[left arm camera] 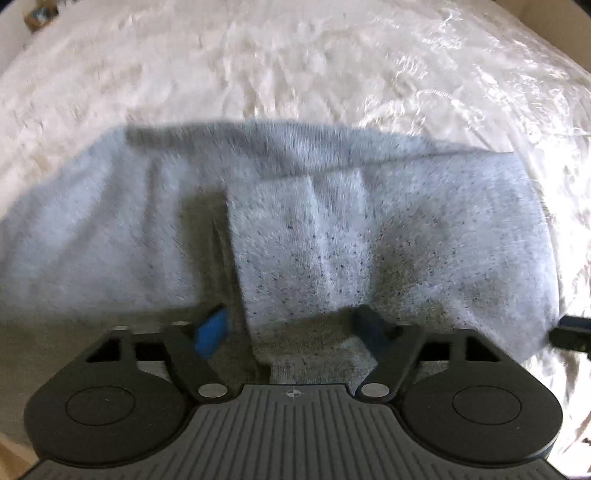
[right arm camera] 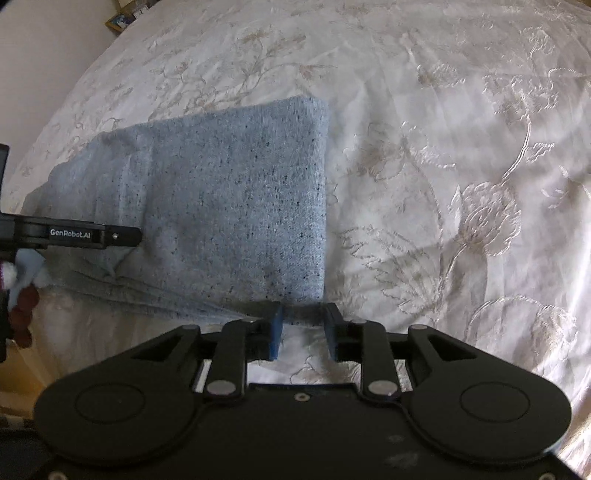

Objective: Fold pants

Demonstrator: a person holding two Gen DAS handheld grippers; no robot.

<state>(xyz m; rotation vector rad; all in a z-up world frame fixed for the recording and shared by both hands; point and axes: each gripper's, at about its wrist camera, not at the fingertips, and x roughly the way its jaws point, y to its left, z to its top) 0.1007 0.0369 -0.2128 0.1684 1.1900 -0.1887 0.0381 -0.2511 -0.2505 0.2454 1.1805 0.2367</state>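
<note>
The pants [left arm camera: 332,229] are light blue-grey speckled knit, folded into a thick block on a white embroidered bedspread [left arm camera: 258,66]. My left gripper [left arm camera: 291,325] is open, its fingers wide apart over the near edge of the pants, with fabric lying between them. In the right wrist view the folded pants [right arm camera: 236,199] lie ahead and to the left. My right gripper [right arm camera: 303,325] is open, its fingertips at the near right corner of the pants, touching the edge. The left gripper's finger [right arm camera: 110,236] reaches in from the left over the fabric.
The bedspread [right arm camera: 461,184] stretches far and right of the pants. A small picture frame [right arm camera: 118,20] stands beyond the bed's far left corner by a wall. A dark red and white object [right arm camera: 22,295] sits at the left edge. The right gripper's tip [left arm camera: 572,332] shows at right.
</note>
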